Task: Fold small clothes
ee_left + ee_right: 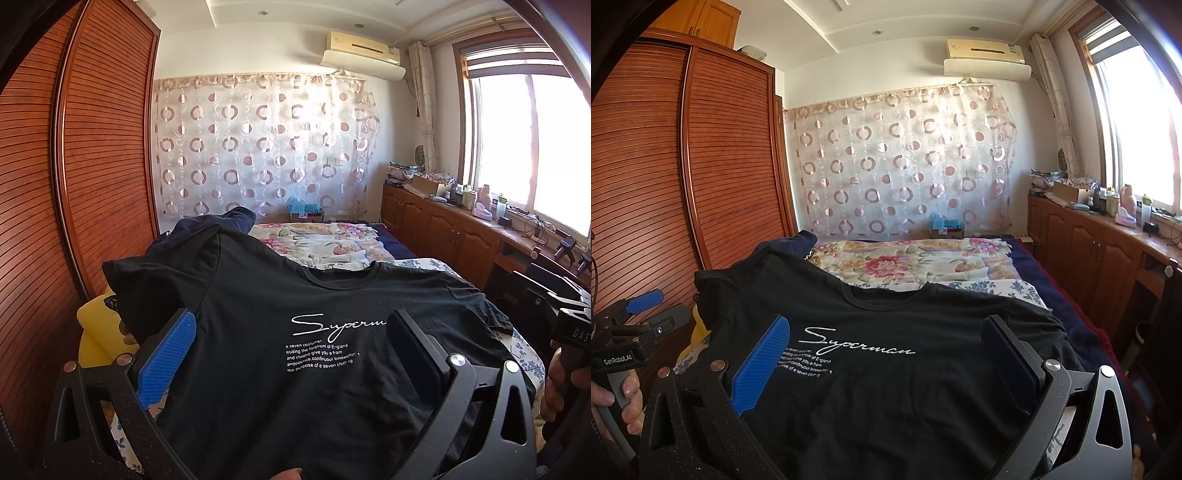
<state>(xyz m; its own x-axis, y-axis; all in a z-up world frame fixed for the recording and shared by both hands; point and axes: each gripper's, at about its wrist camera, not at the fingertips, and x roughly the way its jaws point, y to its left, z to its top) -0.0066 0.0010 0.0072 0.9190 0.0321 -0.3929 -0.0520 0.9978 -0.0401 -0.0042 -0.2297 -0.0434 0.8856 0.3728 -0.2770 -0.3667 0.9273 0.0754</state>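
Note:
A black T-shirt (258, 295) (886, 387) with white "Superman" script lies front-up on the bed, collar pointing away from me. My left gripper (291, 314) hovers open over its chest, the blue pad (166, 354) and the dark pad (413, 343) wide apart with nothing between them. My right gripper (886, 318) is also open above the shirt, its pads (761, 362) spread just as wide. In the right wrist view the left gripper (655, 310) shows at the far left, held by a hand (628, 398). The shirt's hem is hidden below both views.
A yellow item (96, 332) lies left of the shirt, a dark navy garment (207, 229) behind it. A floral quilt (325, 240) covers the far bed. A slatted wooden wardrobe (92, 166) stands left, and cluttered wooden cabinets (443, 221) run under the window on the right.

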